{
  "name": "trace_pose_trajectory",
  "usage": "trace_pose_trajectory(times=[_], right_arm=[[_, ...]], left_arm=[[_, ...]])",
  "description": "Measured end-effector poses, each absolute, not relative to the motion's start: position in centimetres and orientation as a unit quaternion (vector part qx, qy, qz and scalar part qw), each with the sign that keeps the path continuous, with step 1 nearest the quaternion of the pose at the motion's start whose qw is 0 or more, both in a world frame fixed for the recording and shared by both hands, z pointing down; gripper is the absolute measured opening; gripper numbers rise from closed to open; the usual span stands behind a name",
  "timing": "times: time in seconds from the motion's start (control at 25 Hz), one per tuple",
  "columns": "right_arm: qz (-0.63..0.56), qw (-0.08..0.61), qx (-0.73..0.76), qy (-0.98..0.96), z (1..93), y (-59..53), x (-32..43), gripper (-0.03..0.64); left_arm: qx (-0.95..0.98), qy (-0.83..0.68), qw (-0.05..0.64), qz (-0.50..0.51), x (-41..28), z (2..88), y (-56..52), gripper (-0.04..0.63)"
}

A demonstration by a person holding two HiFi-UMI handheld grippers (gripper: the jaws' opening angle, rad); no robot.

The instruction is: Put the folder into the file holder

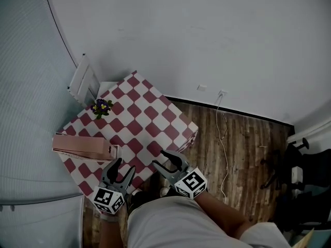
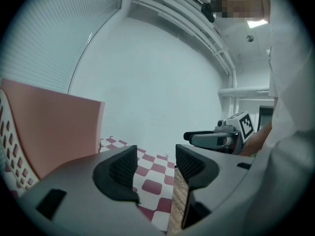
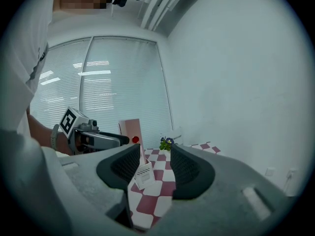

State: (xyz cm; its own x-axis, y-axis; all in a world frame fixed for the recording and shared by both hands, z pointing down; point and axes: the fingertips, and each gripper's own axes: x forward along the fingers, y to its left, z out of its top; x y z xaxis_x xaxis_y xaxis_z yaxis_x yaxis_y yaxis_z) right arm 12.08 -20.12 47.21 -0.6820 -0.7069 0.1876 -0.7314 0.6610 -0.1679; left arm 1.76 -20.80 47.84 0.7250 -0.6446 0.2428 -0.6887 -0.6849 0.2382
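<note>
A pink folder (image 1: pixel 83 146) rests at the left edge of the red-and-white checkered table (image 1: pixel 155 123), with a white perforated piece (image 1: pixel 113 151) at its near end. It fills the left of the left gripper view as the pink folder (image 2: pixel 54 132) and stands narrow in the right gripper view as the pink folder (image 3: pixel 132 132). My left gripper (image 1: pixel 125 165) hovers at the table's near edge just right of the folder, jaws apart and empty. My right gripper (image 1: pixel 159 158) is beside it over the near corner, with a narrow gap between its jaws and nothing in it.
A white slatted rack (image 1: pixel 83 81) leans at the table's far corner. A small pot of purple and yellow flowers (image 1: pixel 101 107) stands in front of it. A cable (image 1: pixel 222 133) trails over the wooden floor to the right. Dark chair legs (image 1: pixel 289 164) sit farther right.
</note>
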Motion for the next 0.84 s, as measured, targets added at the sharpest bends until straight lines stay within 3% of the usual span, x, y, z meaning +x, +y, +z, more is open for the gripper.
trace_pose_trajectory(times=[0.84], right_arm=[[0.123, 0.069, 0.375, -0.916, 48.1, -22.3, 7.0, 0.196]], left_arm=[[0.909, -0.37, 0.184, 0.056, -2.4, 49.1, -21.8, 0.224]])
